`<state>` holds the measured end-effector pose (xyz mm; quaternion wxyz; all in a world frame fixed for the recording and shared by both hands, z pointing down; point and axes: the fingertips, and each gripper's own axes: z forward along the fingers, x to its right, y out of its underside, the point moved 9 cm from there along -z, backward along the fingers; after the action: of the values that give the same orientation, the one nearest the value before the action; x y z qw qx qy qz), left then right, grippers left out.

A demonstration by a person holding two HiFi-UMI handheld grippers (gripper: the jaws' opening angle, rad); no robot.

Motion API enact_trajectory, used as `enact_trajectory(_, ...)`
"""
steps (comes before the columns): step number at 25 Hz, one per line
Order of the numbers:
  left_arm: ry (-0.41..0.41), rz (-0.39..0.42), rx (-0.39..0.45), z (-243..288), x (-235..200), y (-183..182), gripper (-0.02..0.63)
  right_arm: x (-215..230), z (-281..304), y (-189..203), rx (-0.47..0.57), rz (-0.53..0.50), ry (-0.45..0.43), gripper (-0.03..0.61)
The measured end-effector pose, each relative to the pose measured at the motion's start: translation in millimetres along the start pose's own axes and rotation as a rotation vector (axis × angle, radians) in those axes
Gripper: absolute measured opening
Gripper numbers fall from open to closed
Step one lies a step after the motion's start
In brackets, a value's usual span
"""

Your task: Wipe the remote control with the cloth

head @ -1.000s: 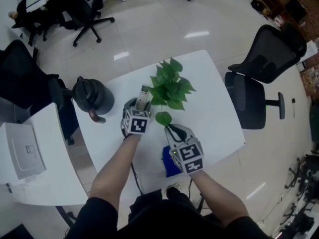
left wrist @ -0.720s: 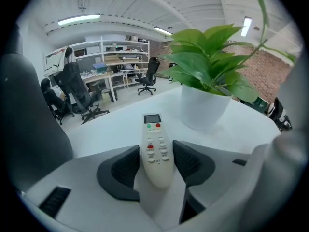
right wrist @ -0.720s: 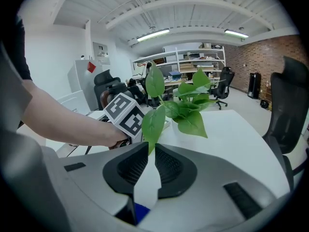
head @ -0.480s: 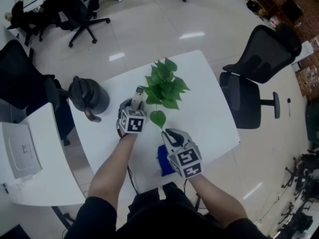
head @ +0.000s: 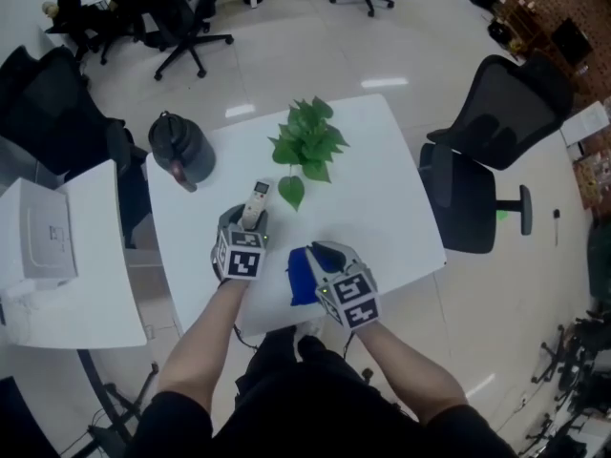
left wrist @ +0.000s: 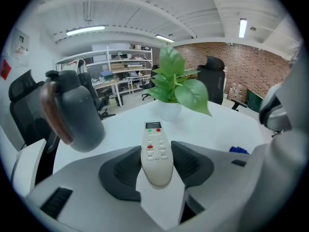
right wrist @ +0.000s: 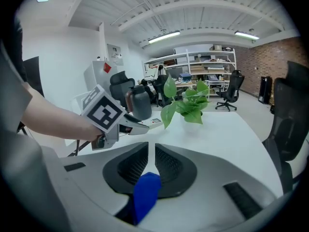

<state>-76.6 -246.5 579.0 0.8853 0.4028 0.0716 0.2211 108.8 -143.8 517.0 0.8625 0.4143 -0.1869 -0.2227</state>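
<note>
Blue cloth (right wrist: 145,195) hangs pinched in our right tool (right wrist: 148,166), apart from the remote control (head: 255,203), which our left tool (left wrist: 155,166) clamps near the plant (head: 305,141). We judge both grasps done, the wiping not yet begun

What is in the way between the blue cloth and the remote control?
Nothing visible. Only bare table lies between the cloth, pinched in the right gripper, and the remote control, clamped in the left gripper. A leaf of the plant hangs beside the remote's far end, not between them.
</note>
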Motion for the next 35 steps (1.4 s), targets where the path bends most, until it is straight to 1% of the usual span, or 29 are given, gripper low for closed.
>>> enact_trajectory(3, -0.009, -0.013, 0.031, -45.9, 25.9, 17.8, 0.201, -2.6, -11.9, 18.3, -0.026, -0.041, -0.035, 0.046)
enact_trajectory(6, -0.011, -0.009, 0.052, -88.0, 55.0, 34.3, 0.201, -4.3, -20.5, 32.8, -0.044, -0.070, -0.075, 0.050)
enact_trajectory(7, -0.010, -0.005, 0.058, -101.2, 64.7, 39.3, 0.201, -5.0, -22.5, 39.0, -0.058, -0.078, -0.092, 0.078)
enact_trajectory(9, -0.003, 0.010, 0.072, -124.5, 84.0, 47.4, 0.201, -5.8, -25.3, 53.1, -0.102, -0.095, -0.124, 0.108)
enact_trajectory(13, 0.011, 0.095, 0.078, -155.4, 115.3, 57.1, 0.201, -5.1, -20.9, 75.5, -0.183, -0.152, -0.167, 0.221)
enact_trajectory(16, 0.011, 0.144, 0.079, -164.9, 126.6, 63.0, 0.201, -5.6, -8.9, 90.3, -0.252, -0.220, -0.184, 0.308)
enact_trajectory(20, 0.012, 0.197, 0.079, -173.4, 128.7, 66.9, 0.201, -5.9, 11.7, 105.0, -0.334, -0.291, -0.196, 0.356)
enact_trajectory(24, 0.034, 0.259, 0.082, -176.7, 126.6, 68.7, 0.201, -1.9, 34.6, 112.1, -0.398, -0.329, -0.187, 0.356)
enact_trajectory(27, 0.047, 0.312, 0.089, -180.2, 122.8, 68.7, 0.201, -2.5, 44.7, 118.0, -0.437, -0.315, -0.179, 0.356)
enact_trajectory(30, 0.050, 0.354, 0.111, -184.9, 115.7, 64.8, 0.201, -3.9, 46.0, 117.9, -0.451, -0.307, -0.151, 0.351)
enact_trajectory(31, 0.050, 0.365, 0.118, -186.2, 113.8, 63.4, 0.201, -3.4, 45.3, 116.7, -0.455, -0.308, -0.137, 0.321)
enact_trajectory(34, 0.049, 0.398, 0.136, -191.1, 109.1, 58.8, 0.201, -1.7, 42.2, 115.4, -0.467, -0.293, -0.100, 0.165)
enact_trajectory(35, 0.048, 0.408, 0.142, -192.9, 107.7, 57.5, 0.201, -1.1, 41.4, 115.6, -0.470, -0.286, -0.089, 0.135)
